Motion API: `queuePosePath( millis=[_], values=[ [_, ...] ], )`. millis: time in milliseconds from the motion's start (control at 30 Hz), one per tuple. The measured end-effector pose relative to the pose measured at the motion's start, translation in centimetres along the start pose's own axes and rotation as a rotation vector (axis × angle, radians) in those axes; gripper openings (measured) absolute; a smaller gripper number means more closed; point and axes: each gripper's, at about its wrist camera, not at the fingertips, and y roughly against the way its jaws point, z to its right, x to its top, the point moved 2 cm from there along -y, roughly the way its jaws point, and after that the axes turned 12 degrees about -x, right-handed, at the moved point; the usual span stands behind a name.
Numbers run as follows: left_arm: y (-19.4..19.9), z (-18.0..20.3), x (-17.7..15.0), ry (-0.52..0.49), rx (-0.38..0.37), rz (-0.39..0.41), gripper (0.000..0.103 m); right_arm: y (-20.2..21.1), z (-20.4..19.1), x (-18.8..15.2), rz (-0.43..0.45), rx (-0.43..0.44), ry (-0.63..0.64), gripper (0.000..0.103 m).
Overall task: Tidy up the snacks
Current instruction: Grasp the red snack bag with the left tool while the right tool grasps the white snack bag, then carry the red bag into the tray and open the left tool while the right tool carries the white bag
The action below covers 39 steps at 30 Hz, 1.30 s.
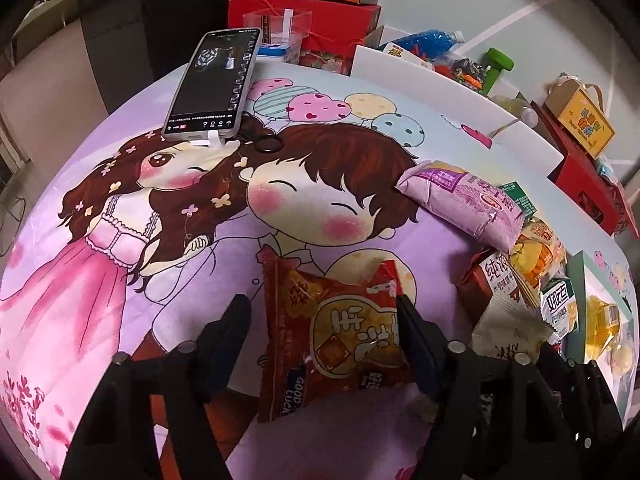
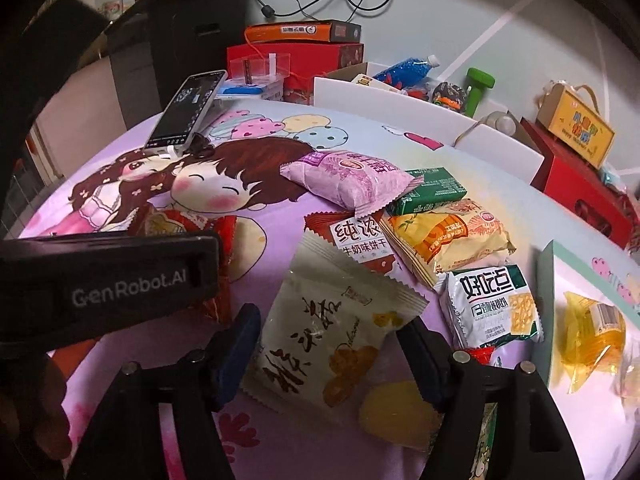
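Snacks on the cartoon cloth.
Left gripper (image 1: 322, 316) jaws spread around a red snack packet (image 1: 340, 340); right gripper (image 2: 332, 336) jaws spread around a cream pastry packet (image 2: 328, 340).

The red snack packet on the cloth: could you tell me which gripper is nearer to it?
Left. The left gripper straddles the red snack packet, fingers open on either side. The right gripper sits around the cream packet, off to the red one's right.

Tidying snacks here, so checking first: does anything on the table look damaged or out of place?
The red snack packet between the left gripper fingers looks torn open at its top edge. A phone also stands propped among the snacks.
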Motion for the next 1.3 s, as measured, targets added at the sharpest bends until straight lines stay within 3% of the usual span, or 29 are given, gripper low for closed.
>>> queuePosePath(
  millis=[100,200,267,333,800,1300],
  values=[
    [0.0,0.0,-0.1,-0.003,0.005,-0.005,0.071,0.0,0.0,0.0,0.000,-0.008,-0.004,0.073],
    [0.1,0.0,-0.1,-0.004,0.007,-0.004,0.069,0.1,0.3,-0.1,0.000,-0.018,-0.016,0.064],
    [0.2,0.0,-0.1,-0.004,-0.003,0.000,0.060,0.2,0.8,0.0,0.001,-0.009,-0.040,0.058],
    [0.4,0.2,-0.1,-0.011,-0.004,0.004,0.058,0.4,1.3,0.1,0.004,0.006,-0.062,0.052],
    [3.0,0.5,0.5,-0.017,-0.003,0.070,0.055,3.5,4.1,1.3,0.072,0.065,-0.166,0.052],
    [6.4,5.6,0.8,-0.122,-0.085,0.154,0.055,6.9,10.9,0.7,0.115,0.016,-0.295,0.052]
  ],
)
